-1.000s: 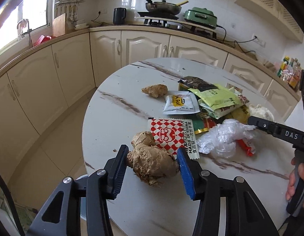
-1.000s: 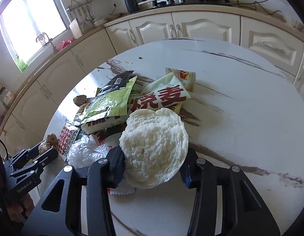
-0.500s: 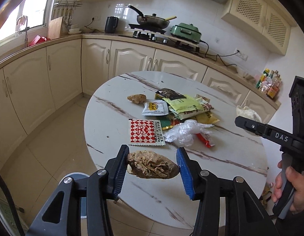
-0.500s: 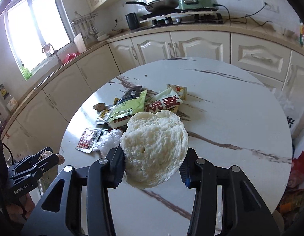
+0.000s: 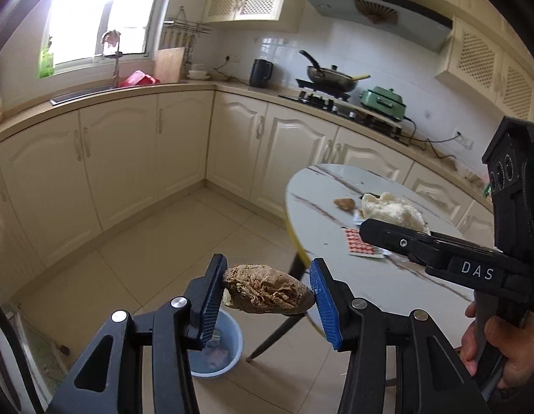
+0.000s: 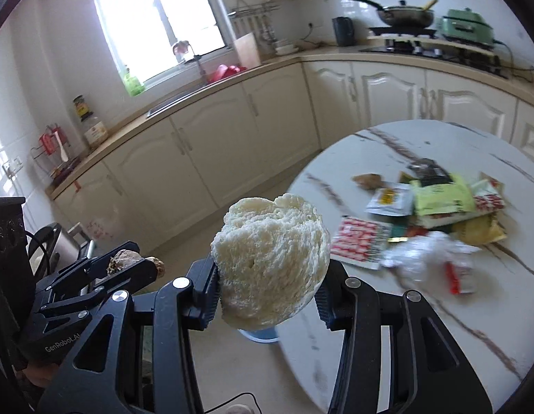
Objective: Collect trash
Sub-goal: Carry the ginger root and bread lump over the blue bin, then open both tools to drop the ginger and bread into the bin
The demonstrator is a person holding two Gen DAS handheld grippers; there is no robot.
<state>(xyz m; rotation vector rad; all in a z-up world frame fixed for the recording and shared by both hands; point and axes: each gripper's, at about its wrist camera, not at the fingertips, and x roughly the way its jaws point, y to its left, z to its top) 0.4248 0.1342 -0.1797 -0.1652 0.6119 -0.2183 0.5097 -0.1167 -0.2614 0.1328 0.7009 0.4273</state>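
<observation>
- I am clamping a brown, knobbly piece of ginger [image 5: 268, 292] between the blue pads of my left gripper [image 5: 269, 295], holding it in the air above the tiled floor, off the edge of the round marble table [image 5: 339, 179].
- I am seeing a blue bin [image 5: 223, 352] on the floor just below and behind that ginger, partly hidden by the left finger.
- I am gripping a pale, crumbly bun [image 6: 271, 261] in my right gripper [image 6: 267, 296], its jaws pressing in on both sides; it is hanging beyond the table's rim.
- I am leaving a heap of wrappers [image 6: 439, 203], a red-checked packet [image 6: 362, 238], crumpled clear plastic [image 6: 422, 255] and a second ginger piece [image 6: 368, 181] lying on the table.
</observation>
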